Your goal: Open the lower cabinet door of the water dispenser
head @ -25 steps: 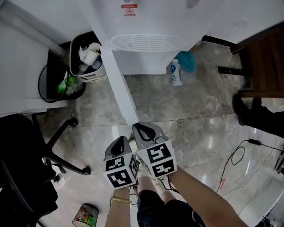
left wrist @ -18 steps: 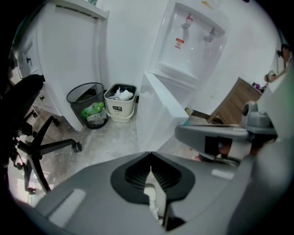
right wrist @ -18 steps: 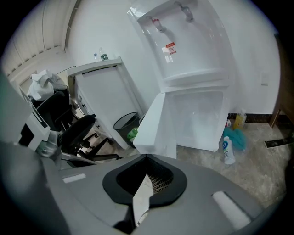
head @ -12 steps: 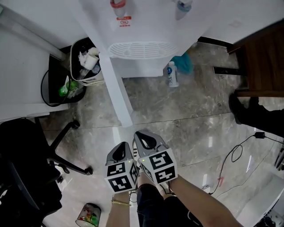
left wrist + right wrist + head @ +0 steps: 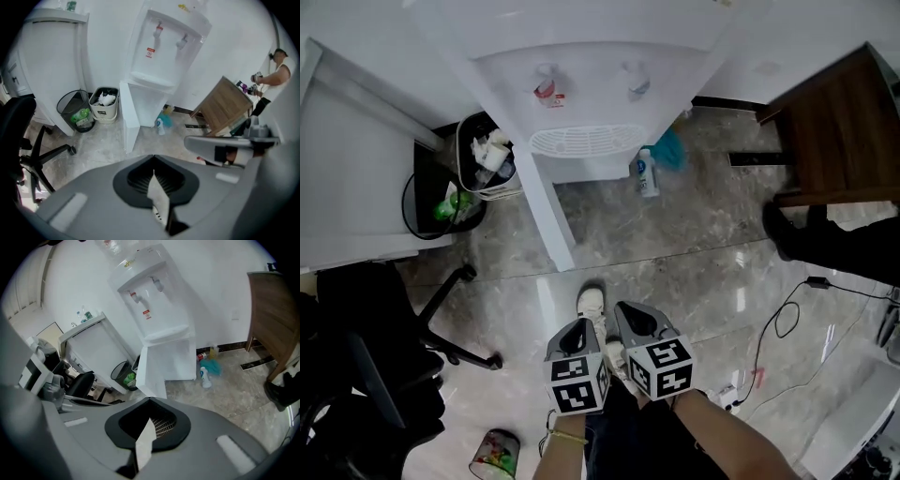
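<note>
White lower cabinet door on white water dispenser standing open; grey left gripper, right gripper jaws pressed together, empty.

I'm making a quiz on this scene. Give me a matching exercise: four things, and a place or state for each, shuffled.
1 cabinet door
2 white bin
3 bottle
4 office chair

A black, lower left of the head view
B swung open
C on the floor, right of the water dispenser
D holds crumpled paper

Pairs: 1-B, 2-D, 3-C, 4-A
</note>
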Demonstrator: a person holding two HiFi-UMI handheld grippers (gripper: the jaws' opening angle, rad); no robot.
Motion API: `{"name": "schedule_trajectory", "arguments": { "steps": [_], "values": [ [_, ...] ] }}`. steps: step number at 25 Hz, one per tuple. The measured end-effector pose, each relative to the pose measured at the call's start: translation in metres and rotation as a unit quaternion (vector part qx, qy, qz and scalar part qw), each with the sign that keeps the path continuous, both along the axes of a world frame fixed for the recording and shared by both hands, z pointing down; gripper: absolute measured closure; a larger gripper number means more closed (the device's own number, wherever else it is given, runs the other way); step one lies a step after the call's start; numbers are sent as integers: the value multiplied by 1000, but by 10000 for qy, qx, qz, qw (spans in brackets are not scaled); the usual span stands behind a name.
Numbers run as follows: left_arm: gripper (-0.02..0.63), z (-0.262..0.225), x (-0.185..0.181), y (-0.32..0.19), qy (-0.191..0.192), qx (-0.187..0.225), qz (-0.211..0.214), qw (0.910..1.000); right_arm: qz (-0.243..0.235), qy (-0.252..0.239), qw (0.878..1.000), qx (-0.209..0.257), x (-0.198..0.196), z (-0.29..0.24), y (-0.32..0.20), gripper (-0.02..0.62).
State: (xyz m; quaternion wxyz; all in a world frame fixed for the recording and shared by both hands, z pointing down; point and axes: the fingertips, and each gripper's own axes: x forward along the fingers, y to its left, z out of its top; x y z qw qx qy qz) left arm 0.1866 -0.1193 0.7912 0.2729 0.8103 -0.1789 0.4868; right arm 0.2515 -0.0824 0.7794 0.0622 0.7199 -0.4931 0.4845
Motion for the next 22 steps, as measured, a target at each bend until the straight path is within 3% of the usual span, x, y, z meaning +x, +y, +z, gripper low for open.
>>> {"name": "schedule_trajectory", "arguments": {
  "steps": [12,22],
  "values": [
    [598,-1,-2,18,-76,-13,254,9996,153,102,9995,-270,3,6,30,598],
    [598,-2,-5,19,-47,-31,189,9998,202,140,9991,-334,0,7,36,598]
  ]
}}
